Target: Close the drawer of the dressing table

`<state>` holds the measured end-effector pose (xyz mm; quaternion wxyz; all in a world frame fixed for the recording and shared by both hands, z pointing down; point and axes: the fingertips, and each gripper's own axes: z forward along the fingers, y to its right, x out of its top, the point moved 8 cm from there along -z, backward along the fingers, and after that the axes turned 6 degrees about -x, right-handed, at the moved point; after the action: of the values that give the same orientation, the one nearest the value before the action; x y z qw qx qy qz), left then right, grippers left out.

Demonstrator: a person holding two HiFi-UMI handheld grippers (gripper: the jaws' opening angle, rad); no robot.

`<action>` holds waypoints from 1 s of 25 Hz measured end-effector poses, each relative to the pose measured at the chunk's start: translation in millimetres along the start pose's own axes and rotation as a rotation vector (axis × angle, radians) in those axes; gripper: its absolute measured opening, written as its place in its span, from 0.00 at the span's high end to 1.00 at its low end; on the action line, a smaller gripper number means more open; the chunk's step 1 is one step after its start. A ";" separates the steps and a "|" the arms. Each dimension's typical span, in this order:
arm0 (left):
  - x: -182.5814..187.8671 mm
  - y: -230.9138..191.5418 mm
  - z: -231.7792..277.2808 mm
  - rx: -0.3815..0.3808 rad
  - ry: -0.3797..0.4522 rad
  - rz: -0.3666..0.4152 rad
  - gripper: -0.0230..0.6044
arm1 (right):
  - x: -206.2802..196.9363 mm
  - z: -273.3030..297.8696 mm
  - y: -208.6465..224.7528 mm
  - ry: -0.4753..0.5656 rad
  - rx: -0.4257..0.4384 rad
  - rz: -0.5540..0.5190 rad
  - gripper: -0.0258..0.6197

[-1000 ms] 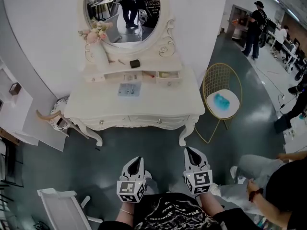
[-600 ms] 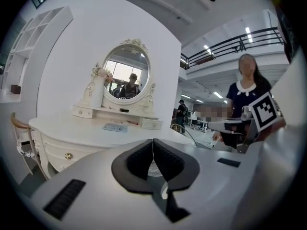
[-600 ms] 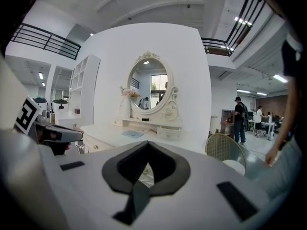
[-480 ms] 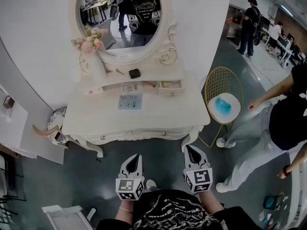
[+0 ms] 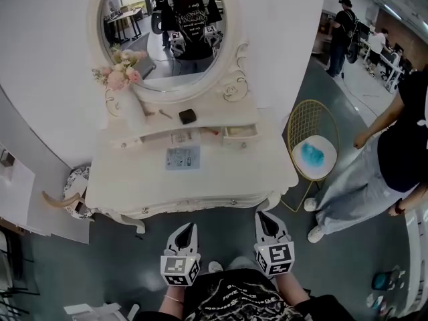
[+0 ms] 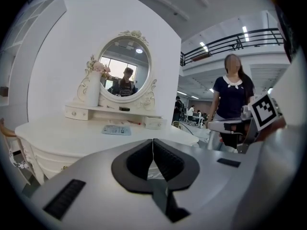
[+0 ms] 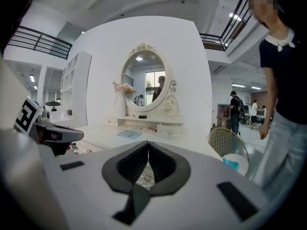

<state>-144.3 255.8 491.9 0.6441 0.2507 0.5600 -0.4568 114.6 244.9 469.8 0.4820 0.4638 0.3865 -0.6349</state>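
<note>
Two hand-held grippers are under inspection, and we find both clenched with nothing between the jaws. The left hand-held gripper [image 5: 190,228] shows its dark pads meeting at the tips in its own view. The right hand-held gripper [image 5: 265,217] shows the same. Both are held over the dark floor [image 5: 221,236], just short of the front edge of the bench [image 5: 134,179], side by side and pointing toward it. Neither touches the bench.

We note the white, ornate bench standing against a white wall, with an oval mirror [image 5: 164,32] above a low raised shelf unit at the back. The drawer [image 5: 239,133] sits at the right end of that shelf unit and projects forward of the shelf front, so we record it as open. It lies well apart from both grippers, nearer the right one's side.

On top of the shelf unit we record a small black object [image 5: 188,116] and, at the left end, a white vase [image 5: 134,110] holding pink flowers [image 5: 118,75]. A pale blue printed sheet [image 5: 182,158] lies flat on the bench top, in front of the shelf unit.

Beside the bench, to the right, stands a gold wire chair [image 5: 306,120] with a blue item [image 5: 311,154] on its white seat. A person in pale trousers [image 5: 358,182] stands just beyond the chair.
</note>
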 end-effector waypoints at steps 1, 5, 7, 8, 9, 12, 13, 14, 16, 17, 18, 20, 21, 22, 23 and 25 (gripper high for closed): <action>0.8 -2.0 2.0 -0.001 -0.002 0.000 0.94 | -1.0 2.3 -0.1 -0.006 -0.001 0.004 0.94; 0.7 -6.5 7.7 -0.005 -0.022 -0.005 0.94 | -8.1 9.8 0.7 -0.047 -0.008 0.014 0.94; 2.5 -8.8 9.0 -0.003 -0.027 -0.007 0.94 | -9.0 12.8 1.0 -0.056 -0.006 0.019 0.94; 3.9 -10.3 9.4 0.000 -0.026 -0.008 0.94 | -8.2 14.3 1.1 -0.055 -0.003 0.021 0.94; 5.0 -11.6 10.0 0.004 -0.026 -0.010 0.94 | -7.3 15.9 1.5 -0.054 -0.001 0.023 0.94; 5.7 -14.7 15.7 0.015 -0.026 -0.018 0.94 | -7.1 24.3 6.3 -0.061 0.003 0.023 0.94; 5.5 -16.0 18.5 0.019 -0.029 -0.021 0.94 | -7.4 28.5 8.3 -0.066 0.005 0.023 0.94; 5.4 -17.5 21.5 0.024 -0.031 -0.023 0.94 | -7.4 33.1 10.1 -0.070 0.008 0.021 0.94; 5.6 -20.1 28.0 0.038 -0.034 -0.029 0.94 | -6.8 42.4 14.0 -0.075 0.019 0.014 0.94; 6.0 -21.0 31.3 0.046 -0.034 -0.032 0.94 | -6.3 47.3 16.2 -0.078 0.024 0.008 0.94; 6.8 -21.8 35.1 0.052 -0.034 -0.035 0.94 | -5.5 52.6 18.9 -0.079 0.028 0.003 0.94; 10.0 -23.4 44.5 0.060 -0.030 -0.039 0.94 | -1.5 64.2 25.4 -0.078 0.032 -0.002 0.94; 12.2 -24.4 49.1 0.064 -0.027 -0.039 0.94 | 1.2 70.3 28.3 -0.076 0.033 -0.003 0.94; 14.4 -25.6 53.0 0.069 -0.025 -0.040 0.94 | 3.5 76.2 30.7 -0.075 0.037 -0.004 0.94; 16.2 -26.9 56.6 0.075 -0.024 -0.041 0.94 | 5.1 82.4 32.7 -0.075 0.042 -0.005 0.94; 18.7 -30.4 65.0 0.091 -0.023 -0.042 0.94 | 7.1 96.3 37.1 -0.077 0.055 -0.006 0.94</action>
<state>-139.5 181.8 495.9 0.6285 0.2629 0.5364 -0.4982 129.1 143.9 487.4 0.4817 0.4509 0.3513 -0.6643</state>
